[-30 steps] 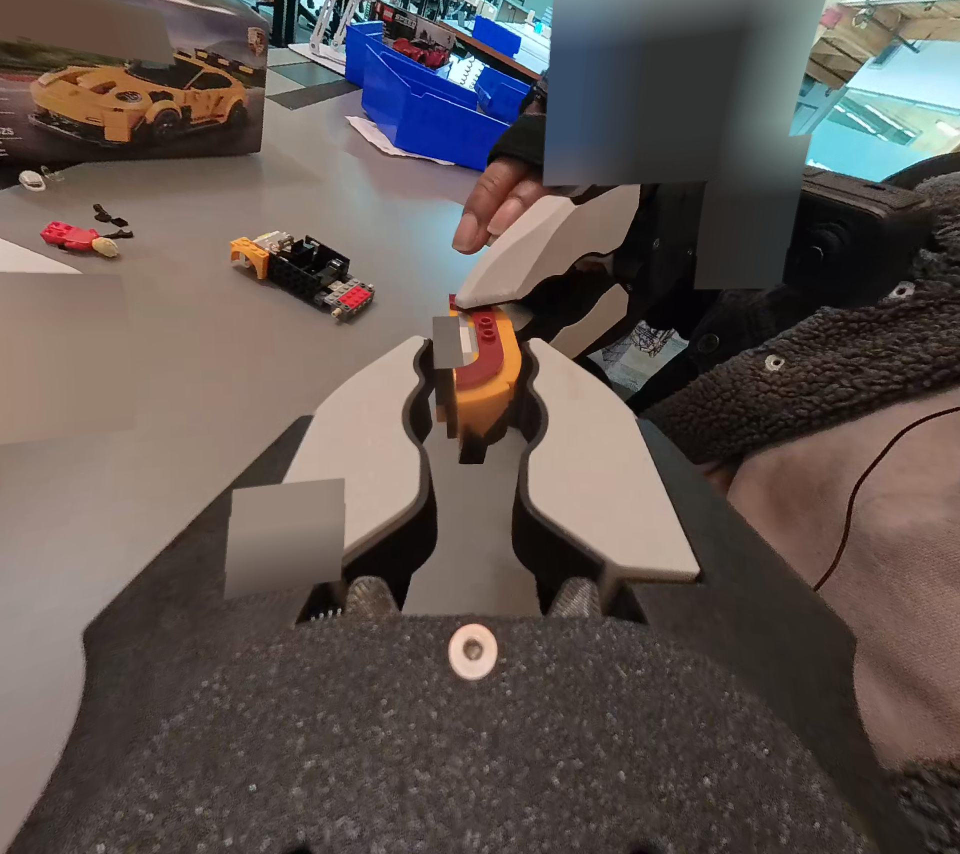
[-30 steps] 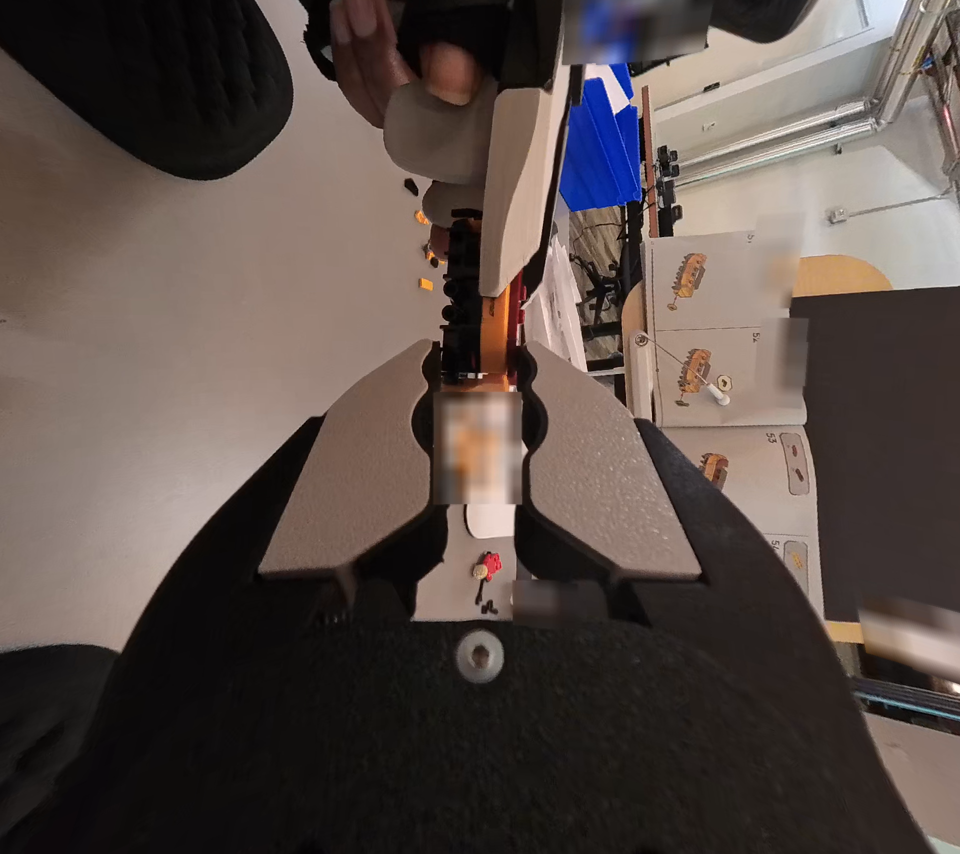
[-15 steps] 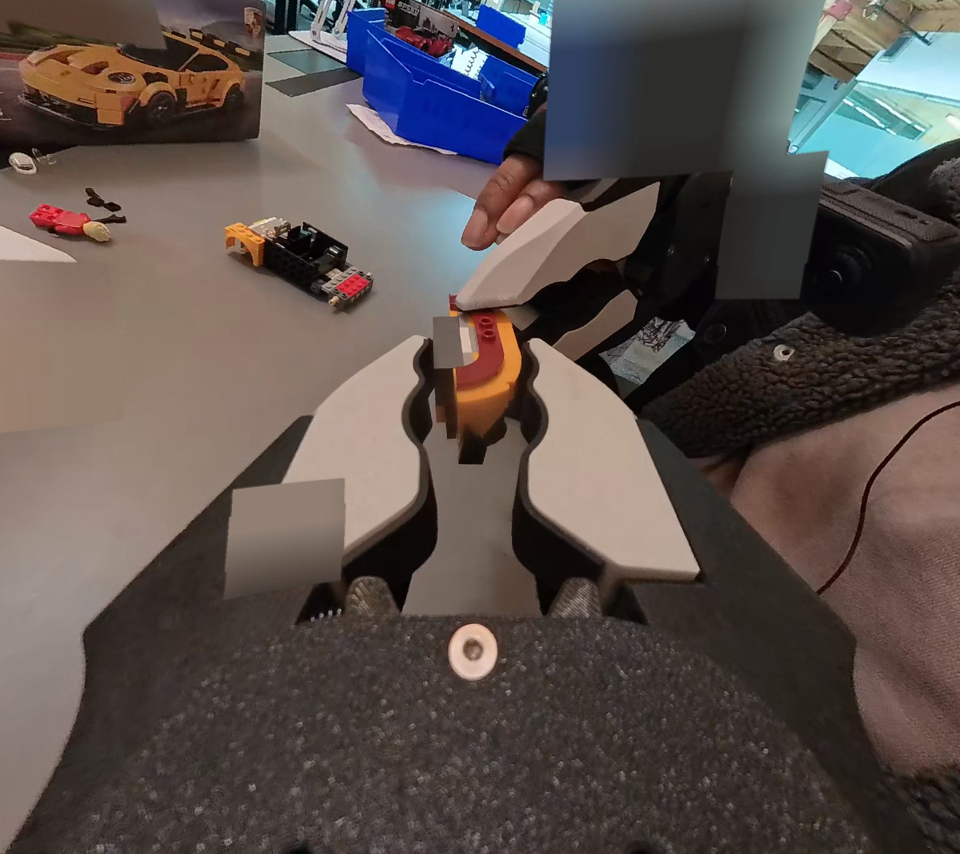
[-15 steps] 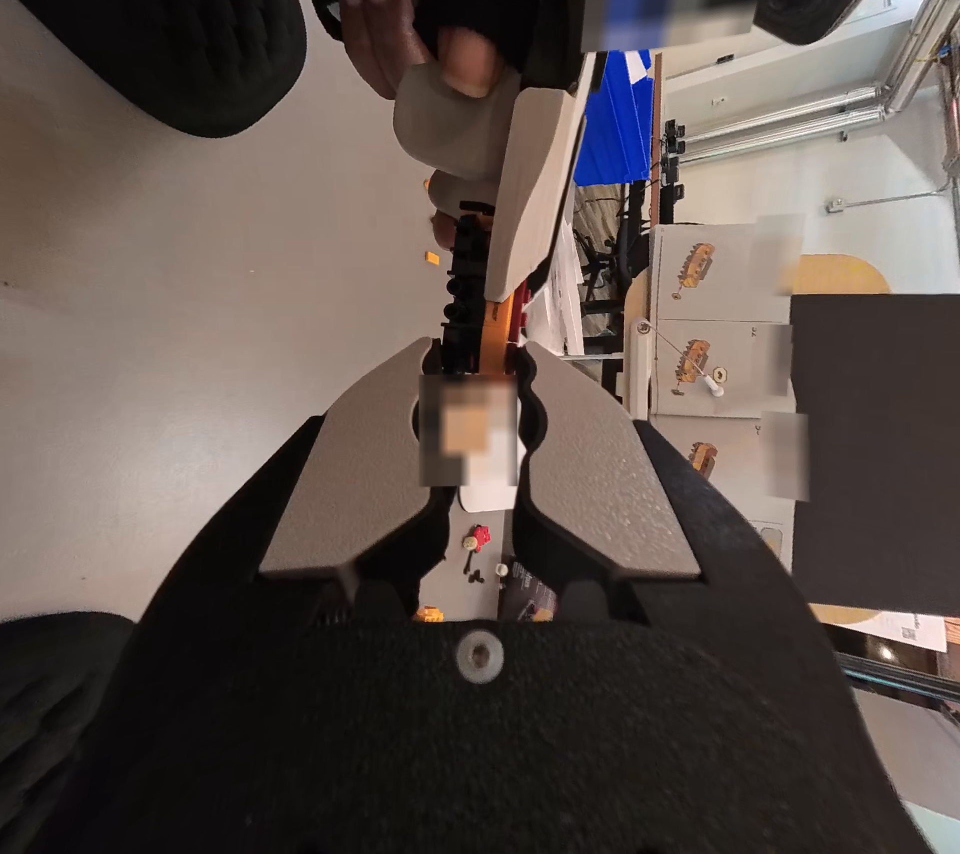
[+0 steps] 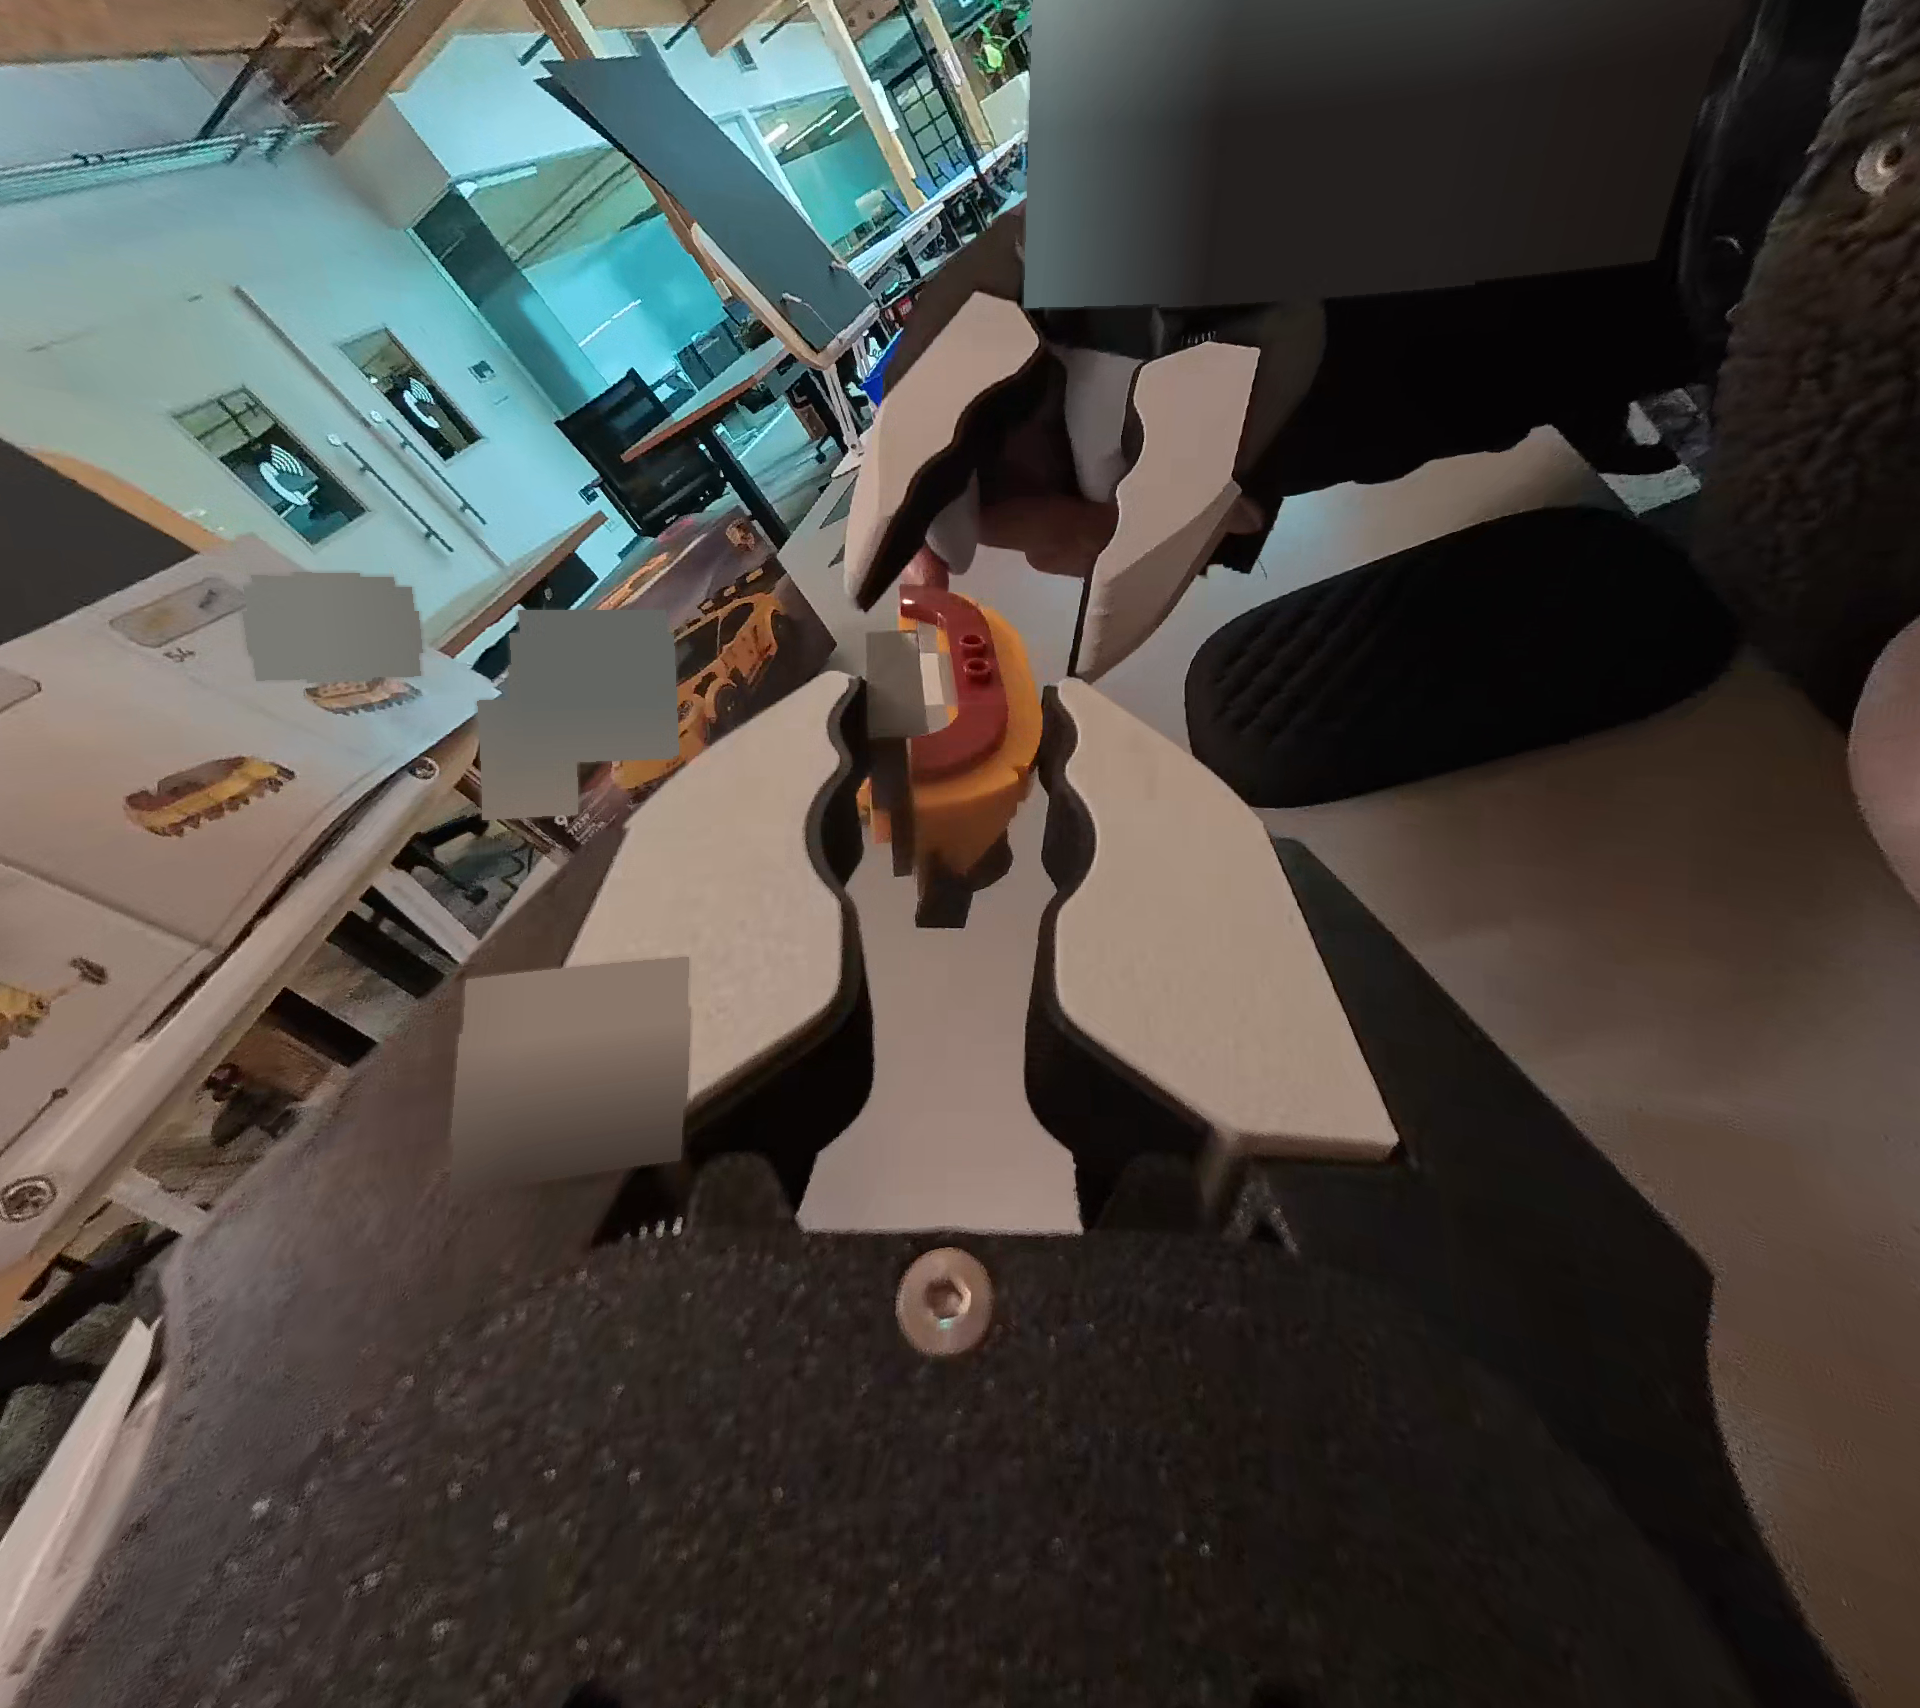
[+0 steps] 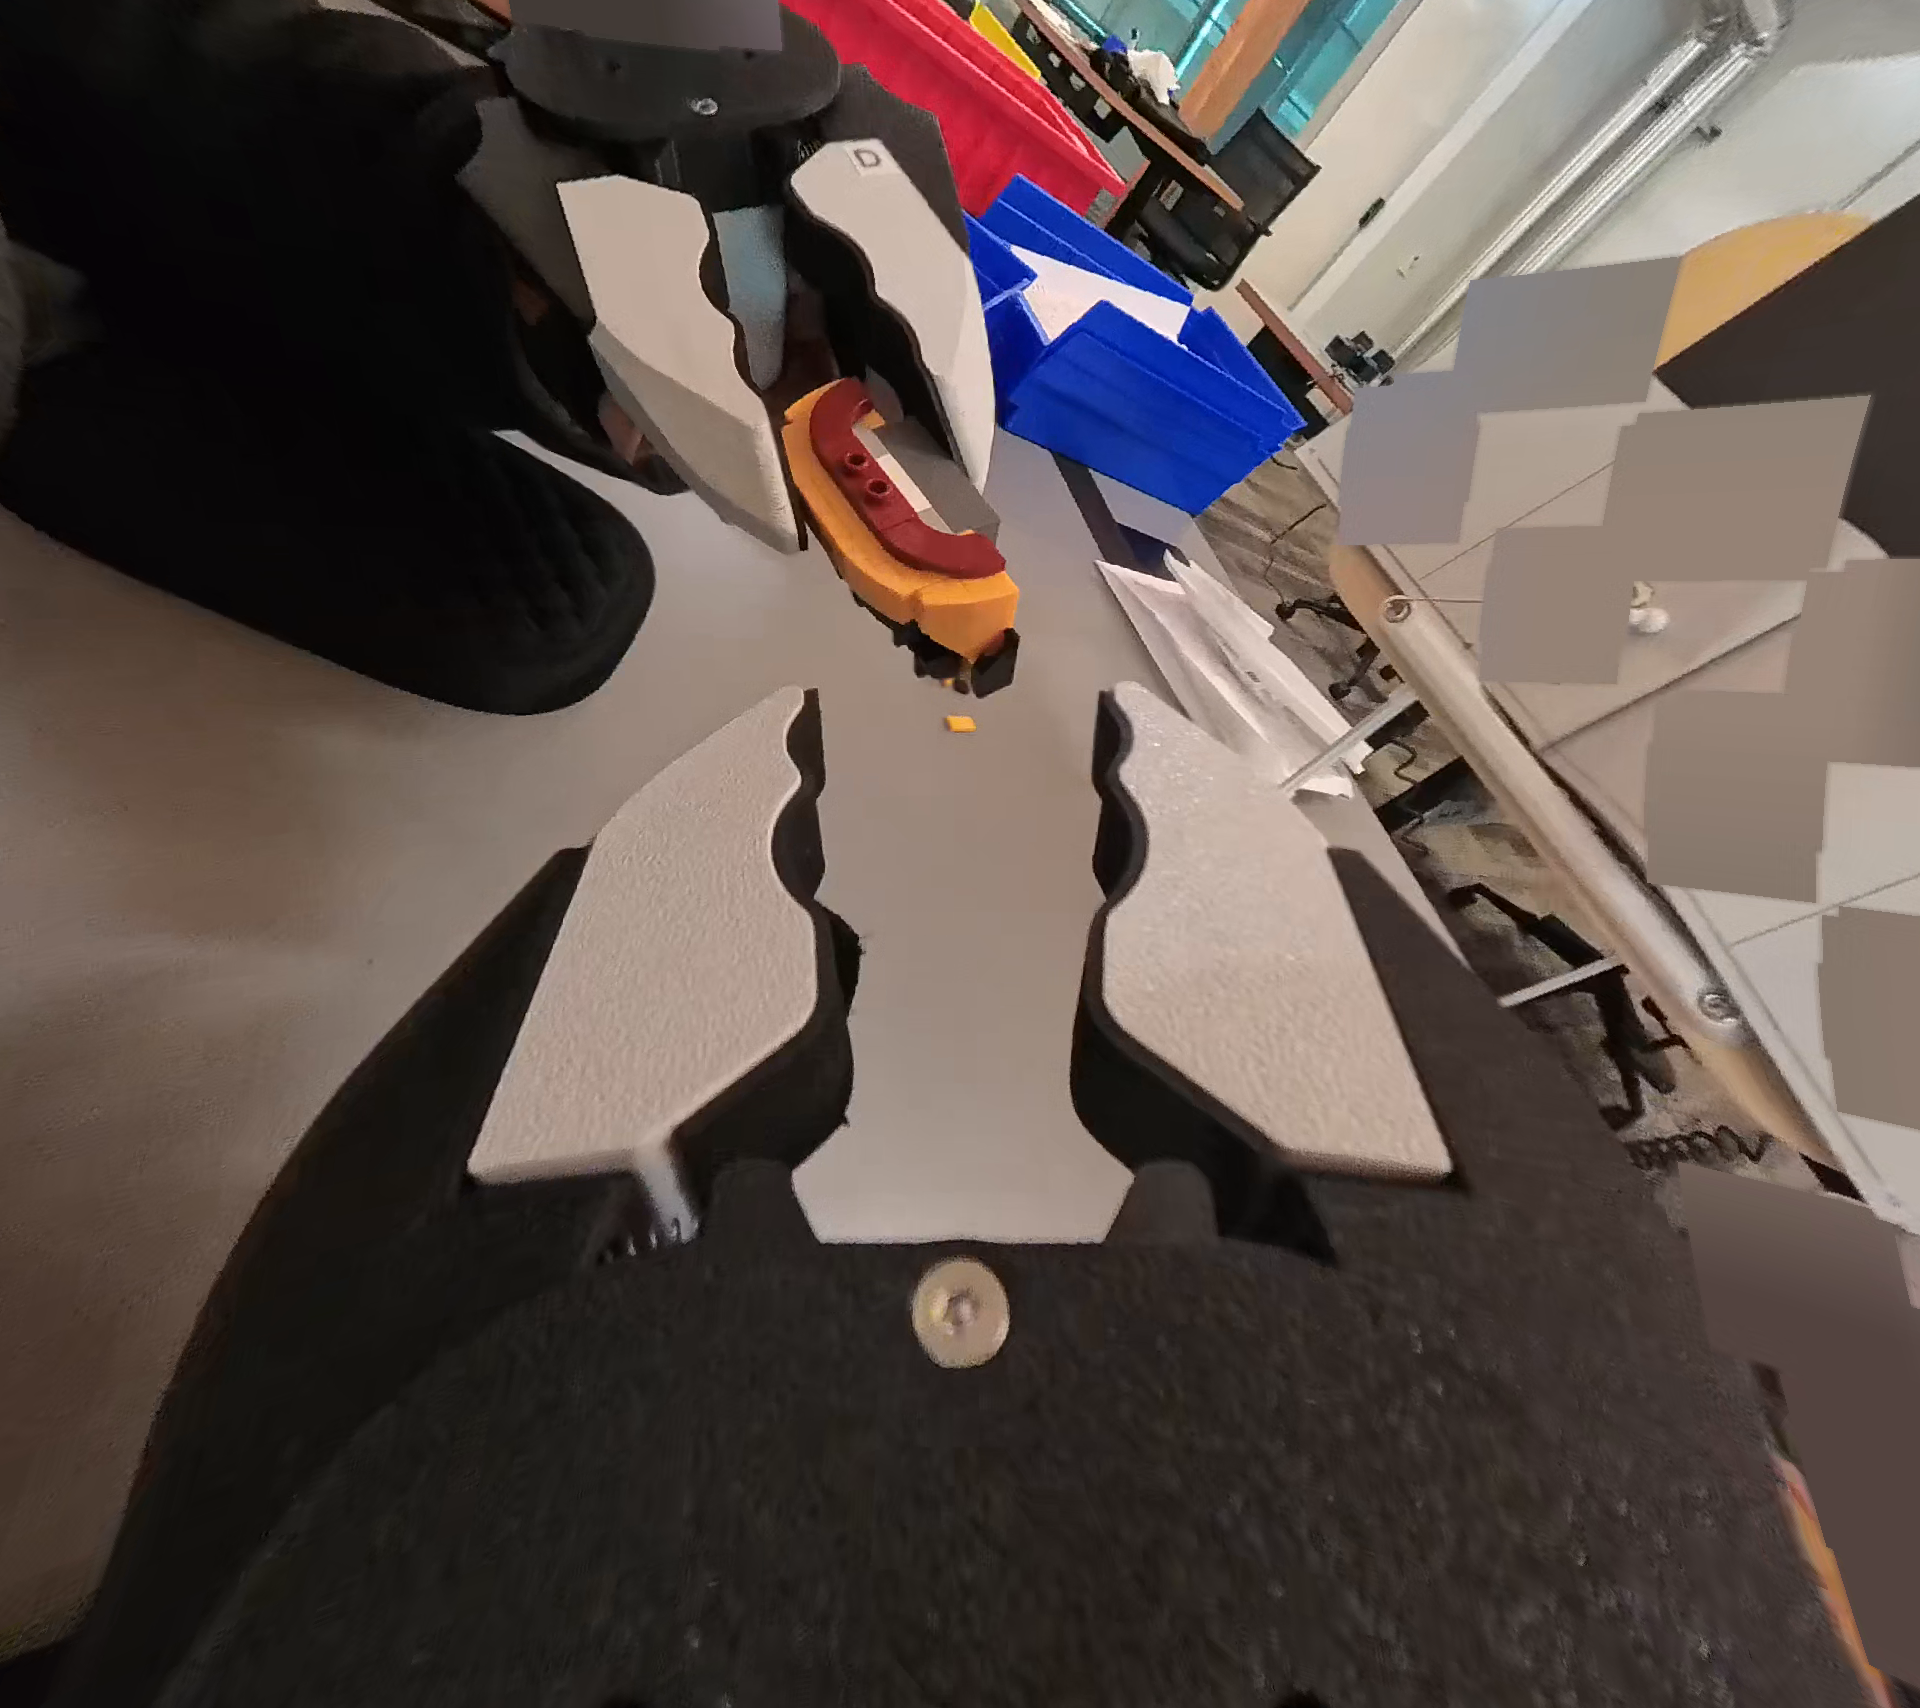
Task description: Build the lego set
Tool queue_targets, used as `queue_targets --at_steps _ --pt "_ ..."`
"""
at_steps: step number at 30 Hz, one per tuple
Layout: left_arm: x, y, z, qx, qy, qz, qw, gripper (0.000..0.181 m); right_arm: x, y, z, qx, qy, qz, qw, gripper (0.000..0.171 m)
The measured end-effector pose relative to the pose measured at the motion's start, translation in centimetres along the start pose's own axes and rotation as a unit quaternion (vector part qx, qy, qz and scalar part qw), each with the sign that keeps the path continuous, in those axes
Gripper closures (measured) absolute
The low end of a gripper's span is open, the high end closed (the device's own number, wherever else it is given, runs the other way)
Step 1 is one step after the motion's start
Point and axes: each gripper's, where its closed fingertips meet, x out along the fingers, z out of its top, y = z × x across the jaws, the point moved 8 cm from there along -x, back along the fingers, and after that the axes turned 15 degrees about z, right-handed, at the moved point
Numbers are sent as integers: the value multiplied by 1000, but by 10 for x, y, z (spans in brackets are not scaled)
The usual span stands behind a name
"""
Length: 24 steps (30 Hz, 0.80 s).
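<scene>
My left gripper point(image 5: 951, 702) is shut on an orange lego assembly point(image 5: 966, 785) with a dark red curved piece and a black underside. It holds the assembly above the grey table point(image 5: 1507, 910). The right wrist view shows the same assembly point(image 6: 914, 557) in the left gripper point(image 6: 873, 505), tilted down toward me. My right gripper point(image 6: 956, 713) is open and empty, a short way in front of the assembly and apart from it. In the left wrist view the right gripper point(image 5: 982, 609) shows just beyond the assembly, jaws apart.
A tiny orange piece point(image 6: 961, 724) lies on the table below the assembly. Blue bins point(image 6: 1122, 380) and a red bin point(image 6: 914, 69) stand behind. An instruction booklet point(image 5: 156, 775) and the set's box point(image 5: 727, 650) are at the left. A black padded object point(image 5: 1455, 650) lies at the right.
My right gripper has let go of the assembly, opened and drawn back. My left gripper has turned sharply, still holding the assembly.
</scene>
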Motion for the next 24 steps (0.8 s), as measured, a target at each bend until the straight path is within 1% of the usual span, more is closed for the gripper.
queue_targets --at_steps 5,8,9,12,15,17,19,20,24 --pt "3 -2 0 6 -5 -13 1000 150 5 1 -2 2 -4 12 1000 123" --pt "8 -4 -9 -24 7 -57 998 150 10 1 -2 18 -11 50 999 124" --pt "10 -4 -14 -45 3 -76 996 150 13 0 -5 30 -7 72 997 125" --pt "22 1 -36 -106 16 -141 984 150 22 -4 -21 75 -9 126 989 140" --pt "31 9 -65 -158 49 -168 972 150 34 -13 -45 142 8 137 980 140" --pt "34 16 -88 -194 100 -154 964 148 42 -20 -62 177 18 129 975 141" --pt "33 22 -106 -198 155 -124 960 141 51 -28 -81 218 33 120 968 141" --pt "33 24 -114 -189 188 -109 958 140 57 -30 -88 227 43 119 966 141" --pt "36 24 -129 -143 271 -65 950 148 78 -34 -107 240 94 114 959 141"
